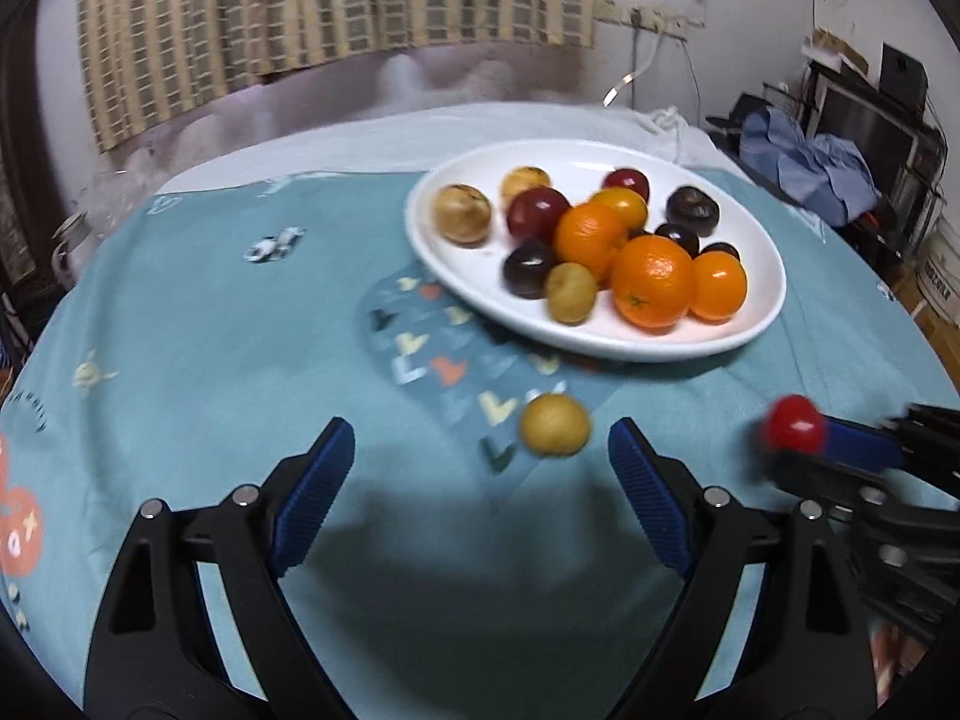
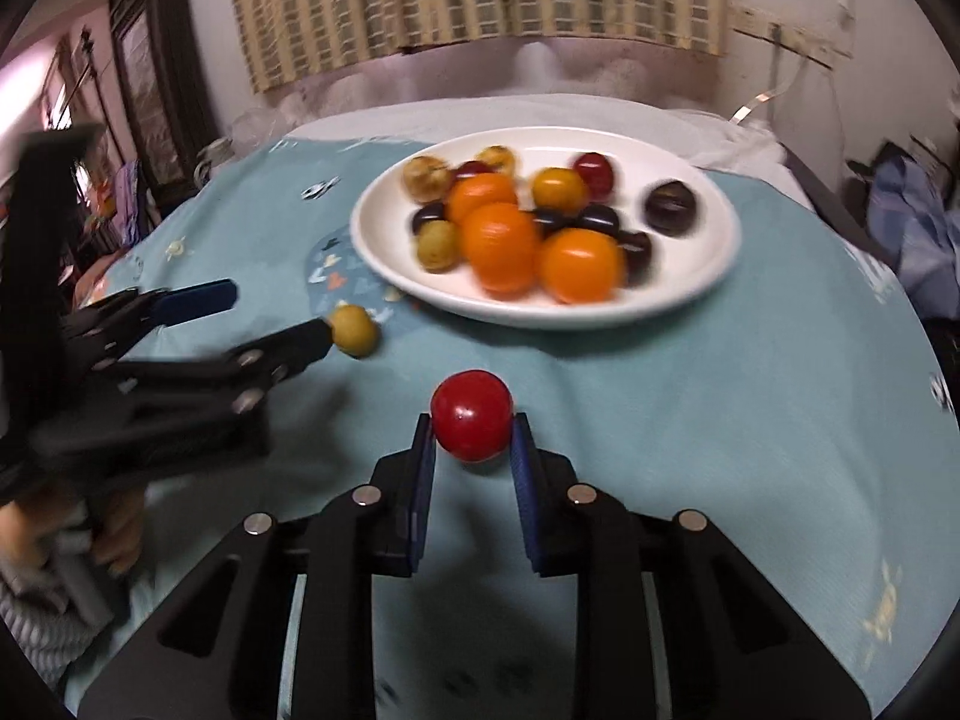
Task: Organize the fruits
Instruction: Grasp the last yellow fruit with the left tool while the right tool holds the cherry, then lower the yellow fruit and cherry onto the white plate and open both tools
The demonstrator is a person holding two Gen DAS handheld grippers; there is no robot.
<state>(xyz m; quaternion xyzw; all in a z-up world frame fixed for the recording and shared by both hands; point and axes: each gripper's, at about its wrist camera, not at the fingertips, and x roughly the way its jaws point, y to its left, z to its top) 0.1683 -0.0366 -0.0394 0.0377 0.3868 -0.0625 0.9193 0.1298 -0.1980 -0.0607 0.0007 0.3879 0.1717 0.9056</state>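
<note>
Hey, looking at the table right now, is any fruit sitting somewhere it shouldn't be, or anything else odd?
One yellow-brown fruit lies loose on the teal cloth, outside the white plate where the other fruit is piled. It sits between the open left gripper fingers. The right gripper holds a red fruit.

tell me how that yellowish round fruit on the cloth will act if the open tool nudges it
The yellowish fruit looks nearly spherical and sits loose on the flat teal cloth, so a nudge would probably send it rolling. It lies between the left tool's wide-open fingers, untouched, so one-sided contact may push it away. It looks small and probably light.
</note>
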